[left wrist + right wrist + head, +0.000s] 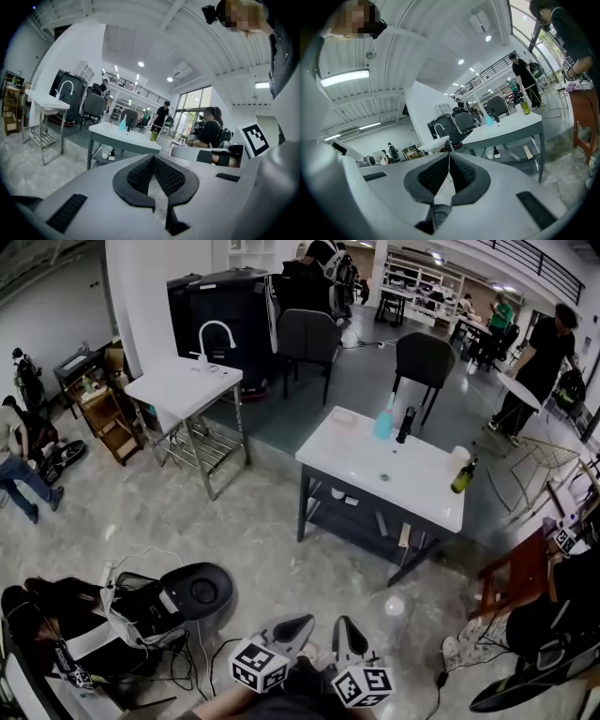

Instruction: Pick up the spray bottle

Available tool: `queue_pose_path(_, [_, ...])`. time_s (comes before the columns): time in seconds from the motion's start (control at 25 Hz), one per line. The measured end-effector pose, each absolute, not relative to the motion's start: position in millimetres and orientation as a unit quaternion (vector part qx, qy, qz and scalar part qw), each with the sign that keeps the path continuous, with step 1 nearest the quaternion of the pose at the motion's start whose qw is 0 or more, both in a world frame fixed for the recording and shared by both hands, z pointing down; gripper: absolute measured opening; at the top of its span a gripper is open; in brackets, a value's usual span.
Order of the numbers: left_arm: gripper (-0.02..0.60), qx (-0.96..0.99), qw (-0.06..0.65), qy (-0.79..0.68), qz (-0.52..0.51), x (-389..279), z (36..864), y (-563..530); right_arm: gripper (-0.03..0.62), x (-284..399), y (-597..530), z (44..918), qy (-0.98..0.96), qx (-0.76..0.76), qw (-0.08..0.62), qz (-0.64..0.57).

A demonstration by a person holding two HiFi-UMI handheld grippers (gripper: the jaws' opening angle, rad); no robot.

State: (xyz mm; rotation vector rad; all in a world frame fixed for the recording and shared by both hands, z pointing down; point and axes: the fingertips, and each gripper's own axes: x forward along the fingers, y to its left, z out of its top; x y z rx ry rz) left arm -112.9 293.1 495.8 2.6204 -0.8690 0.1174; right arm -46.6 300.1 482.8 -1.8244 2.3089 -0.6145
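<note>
Jaws of the left gripper (153, 158) and right gripper (449, 154) are pressed together, empty. Well apart from them, the pale turquoise plastic spray bottle (383, 421) stands upright on the white rectangular table (412, 486), beside a slim black bottle (405, 425).

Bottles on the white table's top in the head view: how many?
3. A teal spray bottle and a black bottle stand side by side at the far edge of the table, and a green bottle stands at its right edge. More may be hidden underneath.
</note>
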Motion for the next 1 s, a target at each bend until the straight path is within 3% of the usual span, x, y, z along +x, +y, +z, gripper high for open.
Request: queue_pose_path(1.0, [0.007,0.921,0.198,-0.333,0.039,-76.4,509.2,200.8,0.009,-9.8,204.2,503.6,0.777,-0.588,0.056,-0.218])
